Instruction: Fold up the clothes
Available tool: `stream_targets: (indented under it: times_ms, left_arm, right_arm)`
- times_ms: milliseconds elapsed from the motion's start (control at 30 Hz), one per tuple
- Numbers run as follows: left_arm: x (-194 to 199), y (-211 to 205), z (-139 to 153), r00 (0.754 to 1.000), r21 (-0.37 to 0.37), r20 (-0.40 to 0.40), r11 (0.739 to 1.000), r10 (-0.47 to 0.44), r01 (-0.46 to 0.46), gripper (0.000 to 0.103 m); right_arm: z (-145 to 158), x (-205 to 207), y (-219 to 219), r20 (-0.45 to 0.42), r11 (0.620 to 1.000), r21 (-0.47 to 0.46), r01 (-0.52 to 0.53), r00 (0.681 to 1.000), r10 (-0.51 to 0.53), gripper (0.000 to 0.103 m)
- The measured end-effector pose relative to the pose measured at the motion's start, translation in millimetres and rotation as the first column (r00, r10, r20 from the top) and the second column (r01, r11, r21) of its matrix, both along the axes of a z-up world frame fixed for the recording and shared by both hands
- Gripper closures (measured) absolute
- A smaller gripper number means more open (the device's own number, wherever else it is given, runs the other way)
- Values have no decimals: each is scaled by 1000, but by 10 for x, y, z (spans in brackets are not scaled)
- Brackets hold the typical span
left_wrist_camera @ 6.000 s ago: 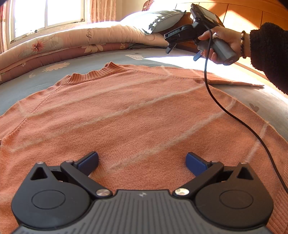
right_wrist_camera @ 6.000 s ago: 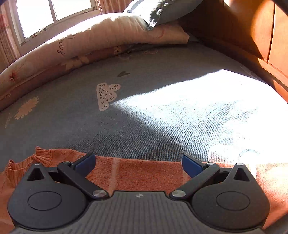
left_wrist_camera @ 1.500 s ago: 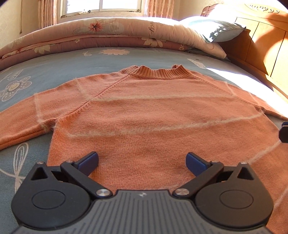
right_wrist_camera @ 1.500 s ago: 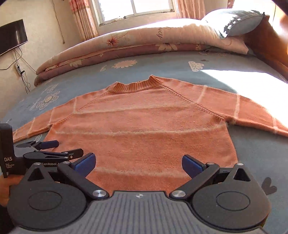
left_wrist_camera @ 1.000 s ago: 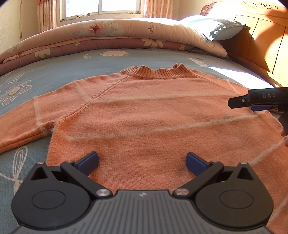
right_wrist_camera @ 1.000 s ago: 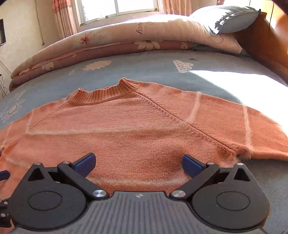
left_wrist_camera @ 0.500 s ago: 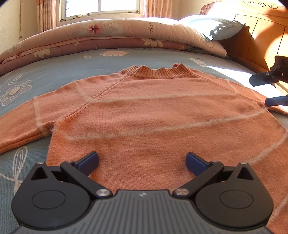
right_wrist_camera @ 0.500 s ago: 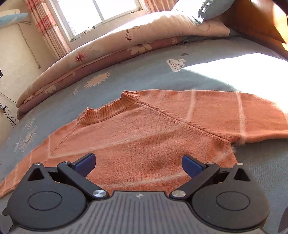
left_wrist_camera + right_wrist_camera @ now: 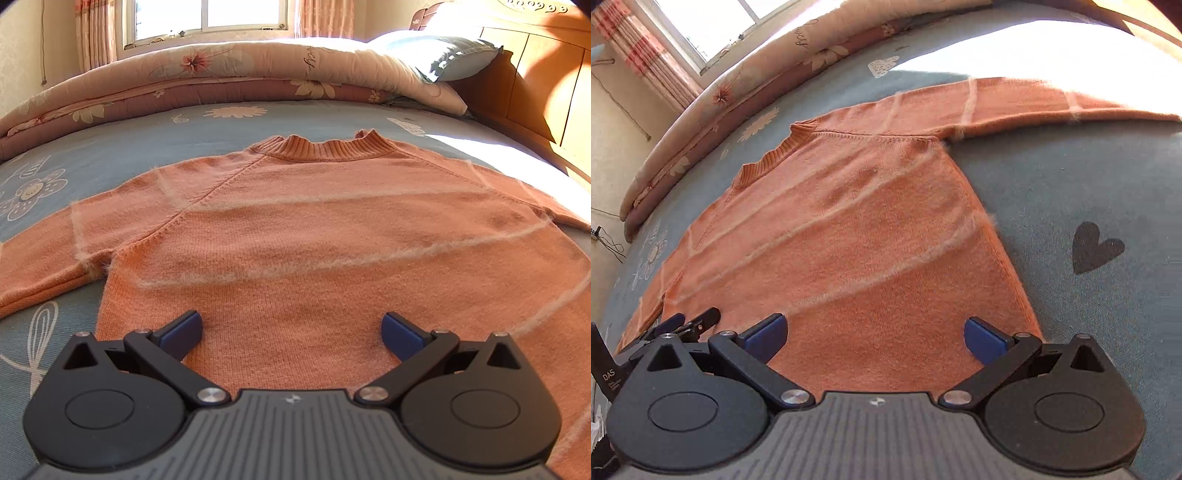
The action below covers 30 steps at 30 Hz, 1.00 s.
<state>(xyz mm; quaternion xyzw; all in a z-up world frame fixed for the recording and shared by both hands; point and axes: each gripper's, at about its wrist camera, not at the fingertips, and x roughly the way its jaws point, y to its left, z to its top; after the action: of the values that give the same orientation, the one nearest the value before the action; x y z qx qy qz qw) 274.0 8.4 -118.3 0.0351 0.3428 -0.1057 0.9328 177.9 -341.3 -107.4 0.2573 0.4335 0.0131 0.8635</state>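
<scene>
While both grippers' jaws gape wide above the orange sweater (image 9: 314, 236), "DAS" on left gripper (image 9: 679, 325).

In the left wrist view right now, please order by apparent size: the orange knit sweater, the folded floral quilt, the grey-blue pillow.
1. Orange knit sweater, largest, though nearest the camera.
2. Folded floral quilt.
3. Grey-blue pillow, smallest, though farthest away.

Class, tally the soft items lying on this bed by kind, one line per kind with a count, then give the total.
Orange sweater: 1
Folded floral quilt: 1
Grey-blue pillow: 1
Total: 3, all on the blue bedsheet
</scene>
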Motion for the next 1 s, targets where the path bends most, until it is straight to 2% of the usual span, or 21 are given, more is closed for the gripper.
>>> stream_targets:
  times_ms: [100,167,333,433,567,667,733,800,900,1000]
  left_arm:
    - [-13,2,-4,1000,0,4,1000,-4,4,0]
    - [-28,18,0,1000,-3,6,1000,-16,16,0]
    - [-246,-46,166,999,9,-42,1000,1,-1,1]
    - [-599,-171,290,998,10,-30,998,-60,60,1]
    - [-980,-395,301,994,105,-13,988,-112,113,1]
    - [-1159,-535,177,991,194,-31,972,-133,136,0]
    - [-1251,-500,151,995,178,-13,979,-100,101,0]
    - [-1292,-379,138,998,107,-52,993,-46,52,0]
    - [-1369,-205,126,994,9,-104,1000,18,-18,1]
    - [-1457,-194,198,993,12,-109,999,35,-34,1]
  right_arm:
    - [17,-313,-103,19,999,14,44,999,-44,0]
    - [85,-473,-52,18,999,-29,41,999,-40,0]
    - [269,-812,227,122,979,-195,-60,989,85,0]
    - [183,-848,325,135,965,-238,-113,980,148,0]
    - [0,-873,435,137,950,-259,-175,967,216,0]
    - [-127,-981,518,168,925,-326,-194,951,258,0]
    - [-201,-1058,556,197,907,-369,-200,937,287,0]
    - [-247,-1131,561,214,887,-408,-218,921,325,0]
    - [-297,-1223,564,238,861,-451,-236,897,371,0]
    - [-316,-1266,517,271,867,-438,-238,885,379,0]
